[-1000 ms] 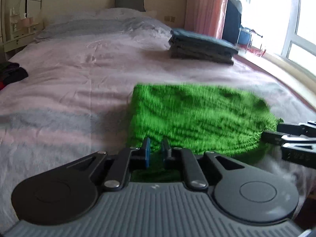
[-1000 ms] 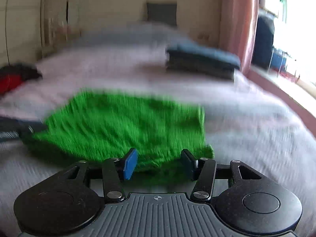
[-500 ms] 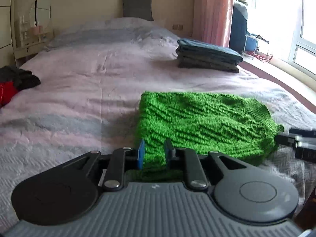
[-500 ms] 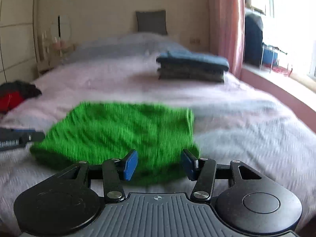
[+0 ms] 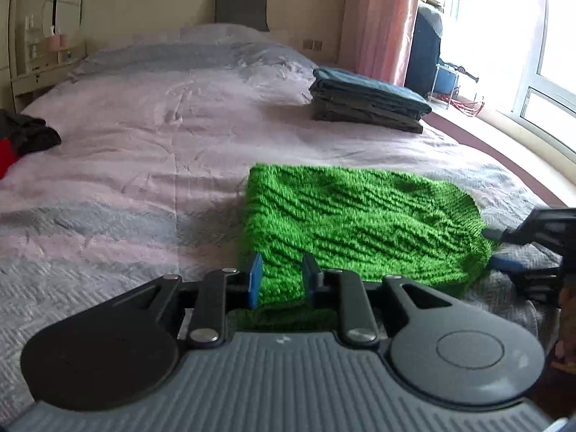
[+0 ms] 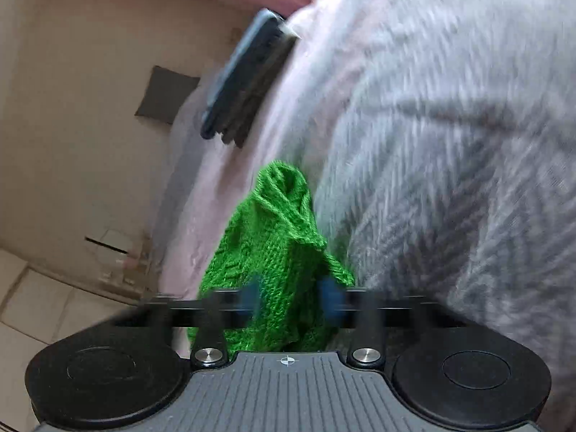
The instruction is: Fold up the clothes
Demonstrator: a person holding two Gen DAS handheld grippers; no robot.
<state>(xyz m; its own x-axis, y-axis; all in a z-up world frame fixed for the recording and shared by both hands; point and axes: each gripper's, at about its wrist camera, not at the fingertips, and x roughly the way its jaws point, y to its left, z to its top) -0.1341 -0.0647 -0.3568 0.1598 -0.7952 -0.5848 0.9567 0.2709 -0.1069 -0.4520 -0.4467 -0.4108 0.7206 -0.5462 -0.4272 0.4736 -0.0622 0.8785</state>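
Observation:
A bright green knitted garment [image 5: 360, 223] lies folded into a rectangle on the bed [image 5: 144, 136]. My left gripper [image 5: 283, 280] is open at the garment's near left corner, and the knit shows in the gap between the blue pads. My right gripper [image 5: 500, 248] comes in from the right, rolled on its side, with one finger above and one below the garment's right edge. In the right wrist view the scene is tilted and blurred. There the green garment [image 6: 273, 237] bunches up between the spread fingers of the right gripper [image 6: 291, 300].
A stack of folded dark blue and grey clothes [image 5: 367, 99] sits at the far right of the bed, also seen as the stack [image 6: 248, 75]. A heap of dark and red clothes [image 5: 25, 133] lies at the left edge. A window ledge runs along the right side.
My left gripper's fingers have spread apart at the garment's corner. My right gripper has rolled sideways and moved in onto the garment's right edge, and its view now tilts.

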